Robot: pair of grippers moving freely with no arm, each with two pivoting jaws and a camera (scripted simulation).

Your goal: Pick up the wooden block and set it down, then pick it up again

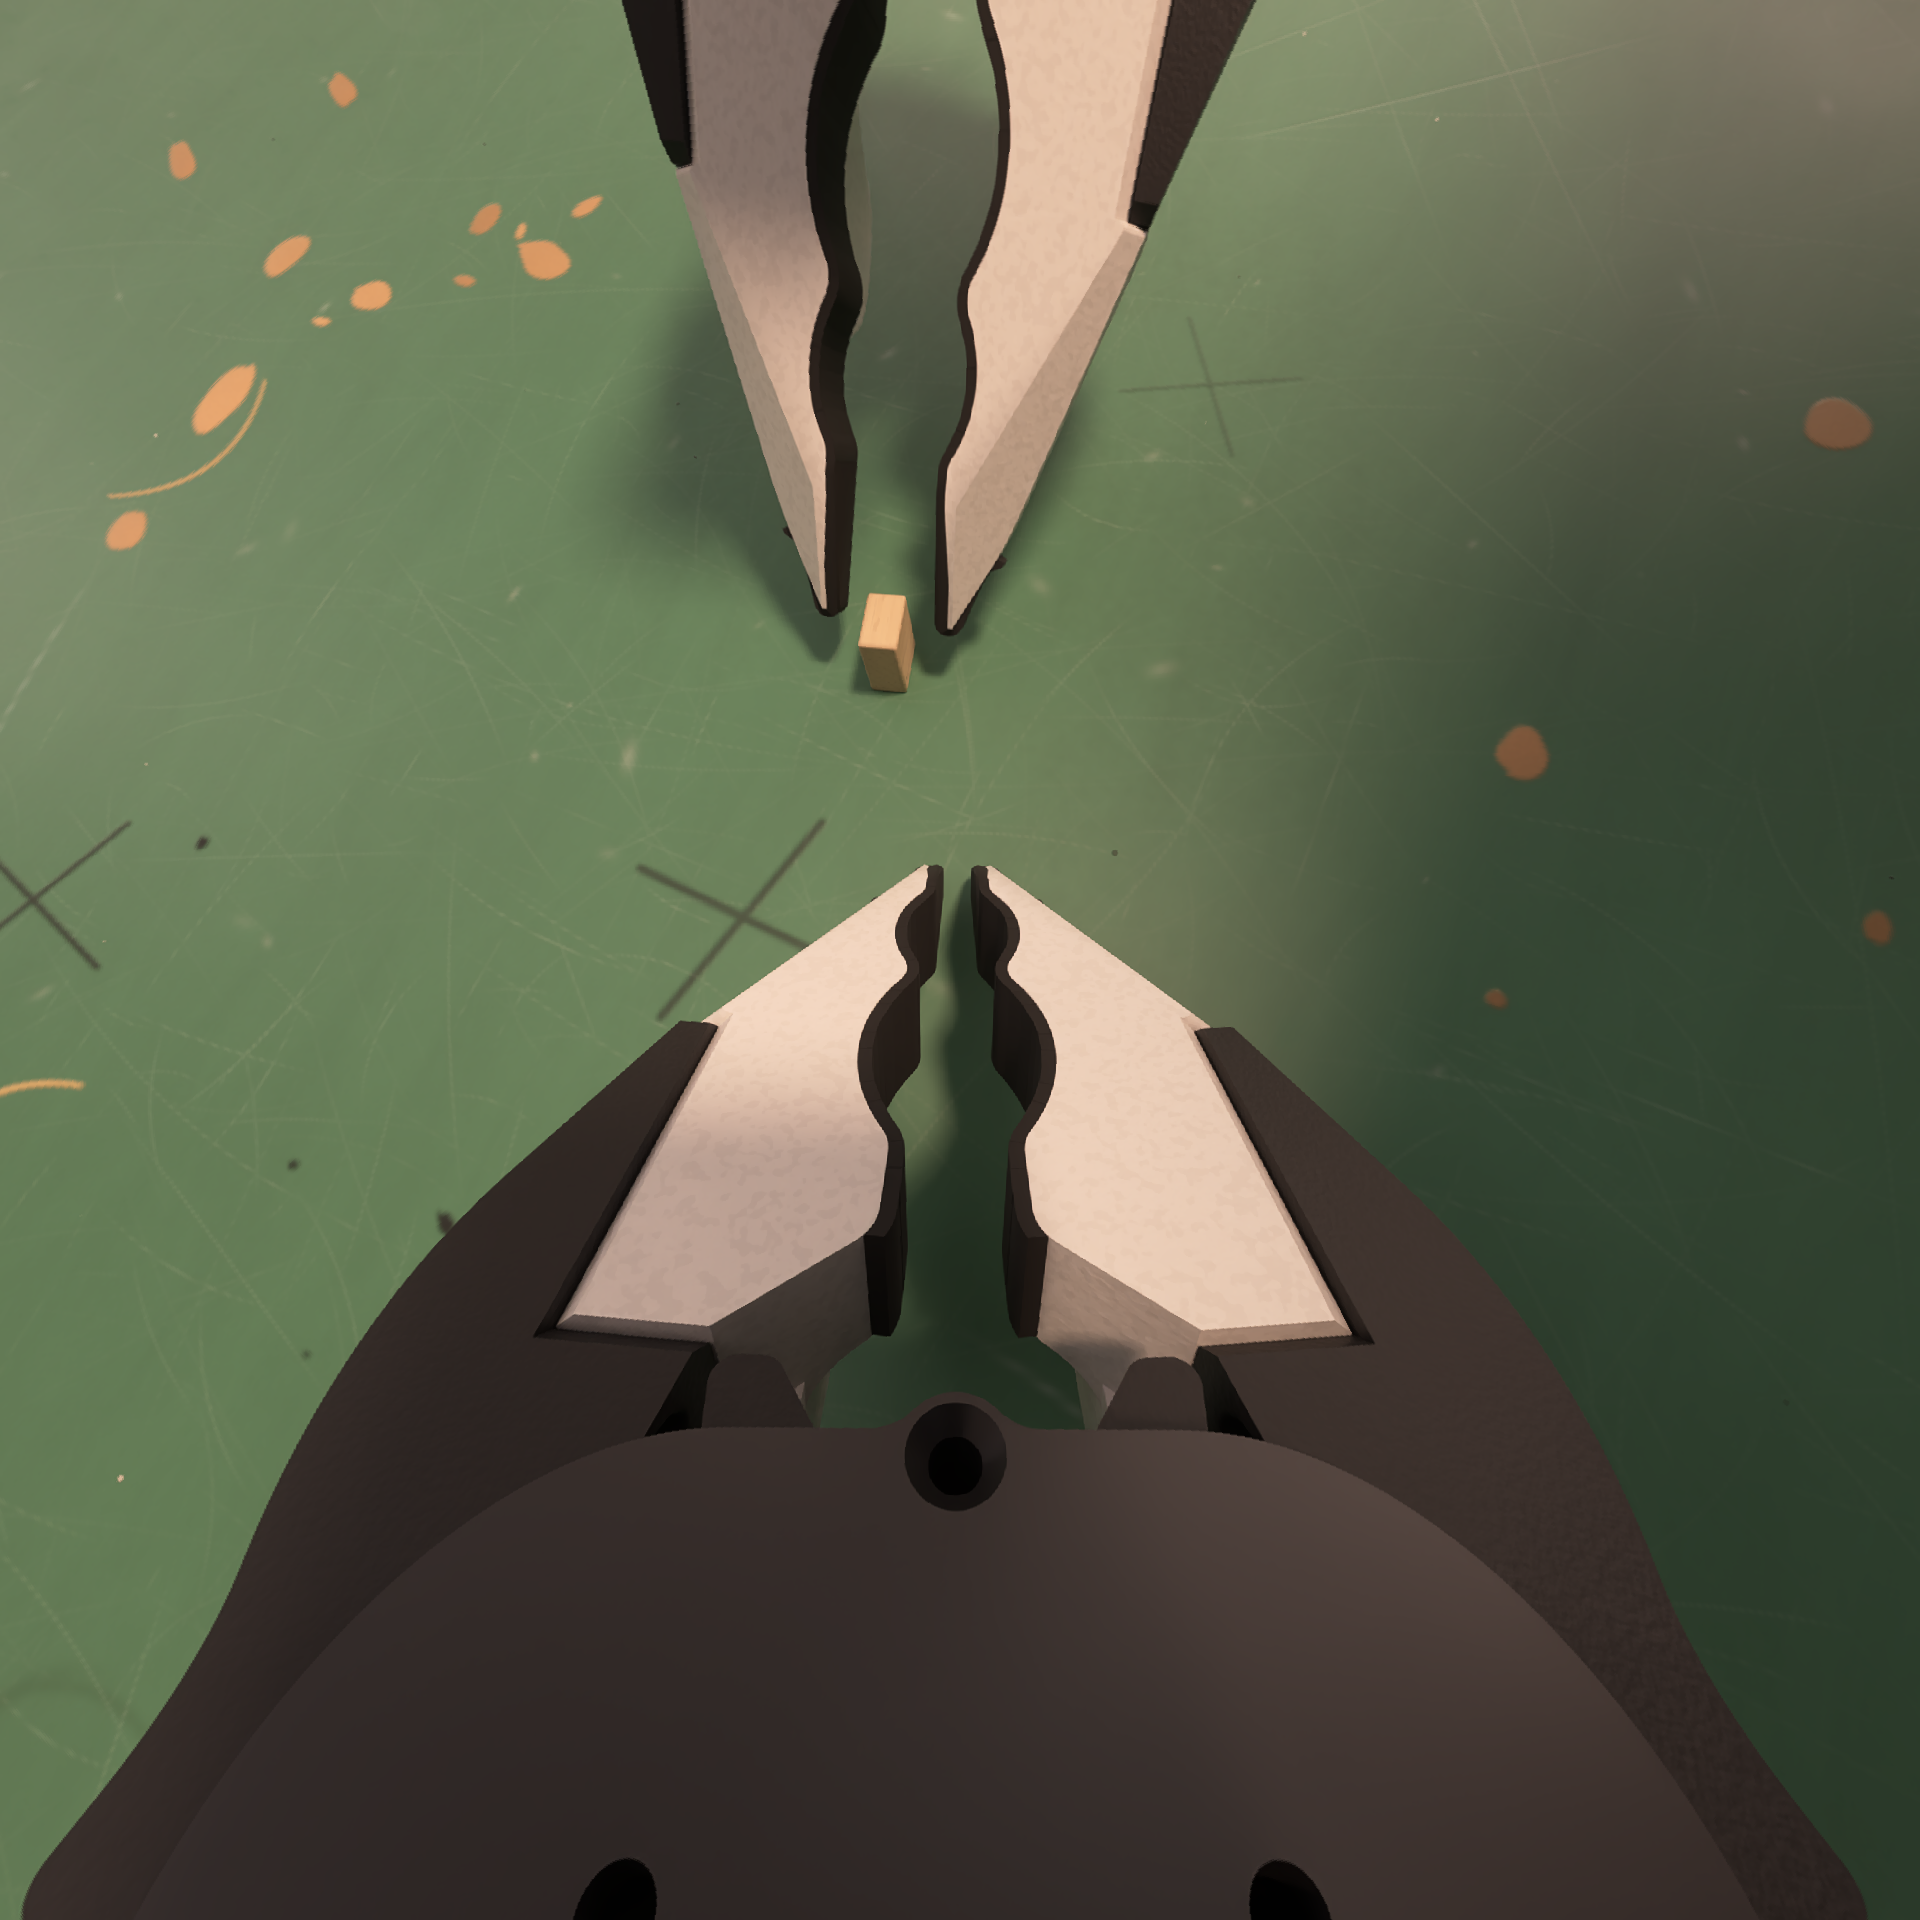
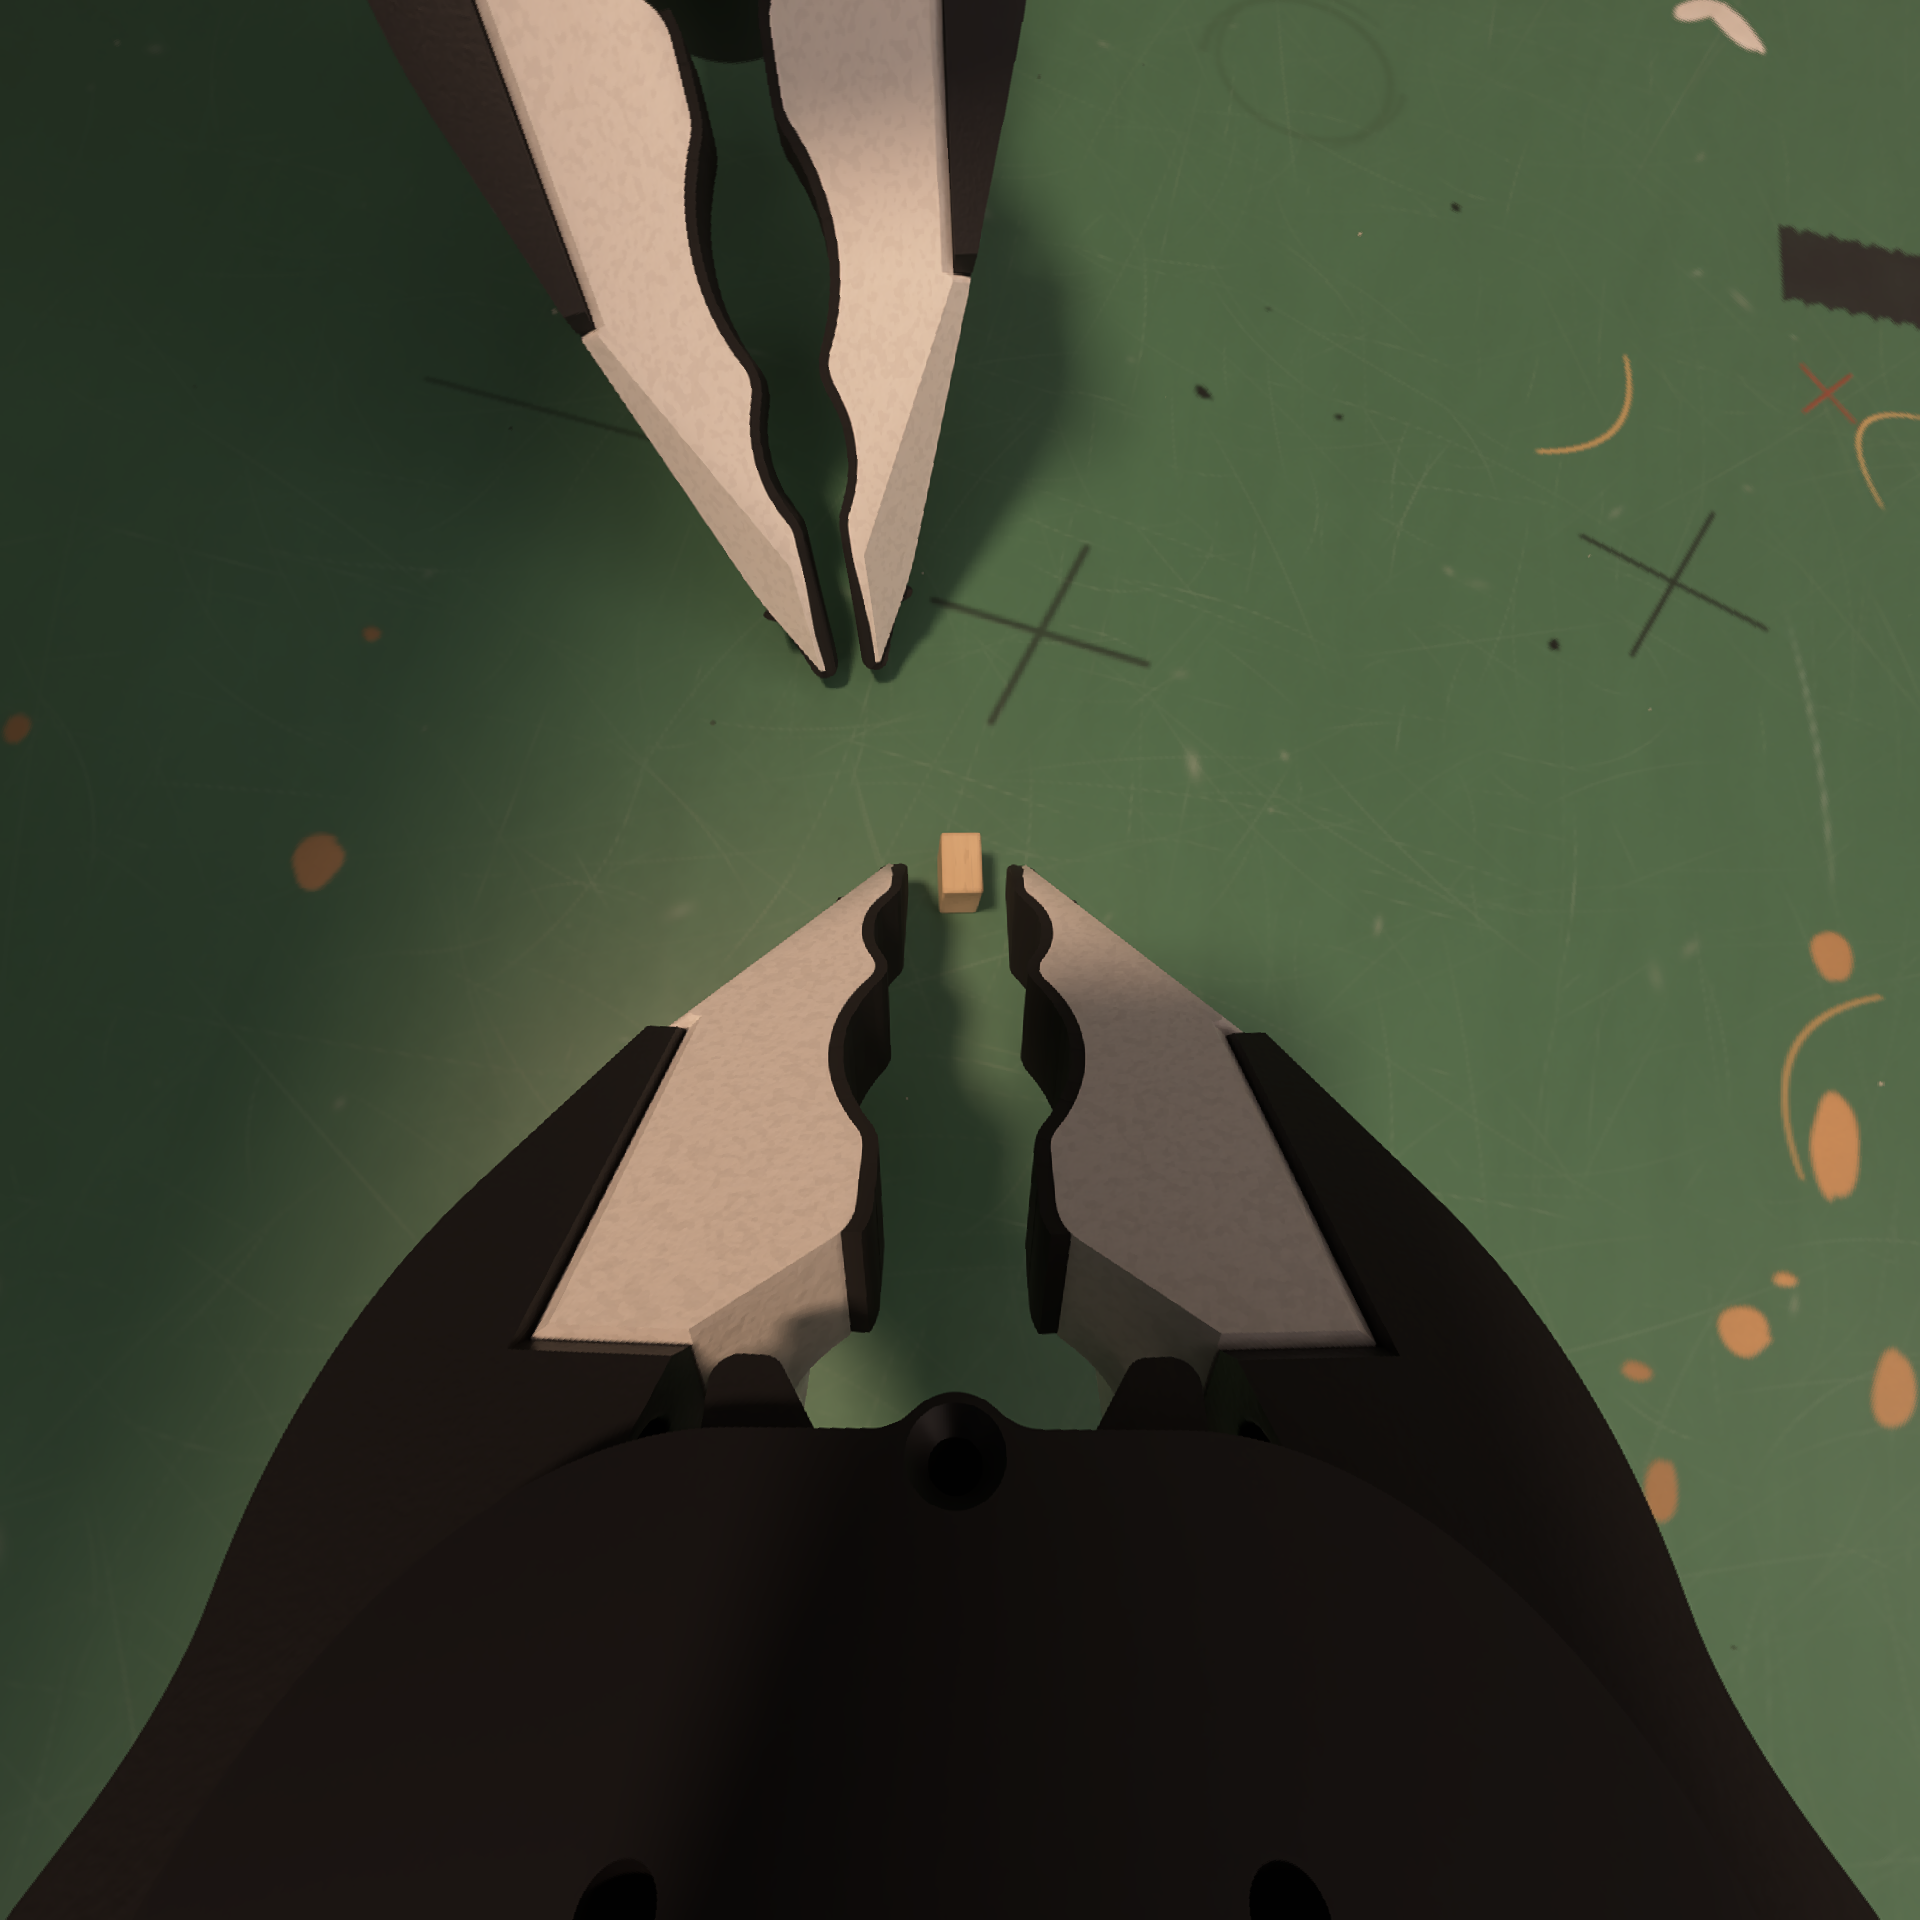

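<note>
A small light wooden block point(image 1: 886, 642) lies on the green mat, also in the right wrist view point(image 2: 960, 871). My right gripper point(image 2: 956, 878) is open, its fingertips either side of the block with a small gap on each side; it touches neither. It shows in the left wrist view point(image 1: 891, 620) at the top, facing me. My left gripper point(image 1: 956, 878) is shut and empty, with a thin slit between the tips, a short way from the block. It shows in the right wrist view point(image 2: 852, 665) beyond the block.
The green mat point(image 1: 416, 675) is scratched, with orange paint spots point(image 1: 544, 258) and dark cross marks point(image 1: 740, 914). A dark serrated strip point(image 2: 1849, 278) lies at the right edge of the right wrist view.
</note>
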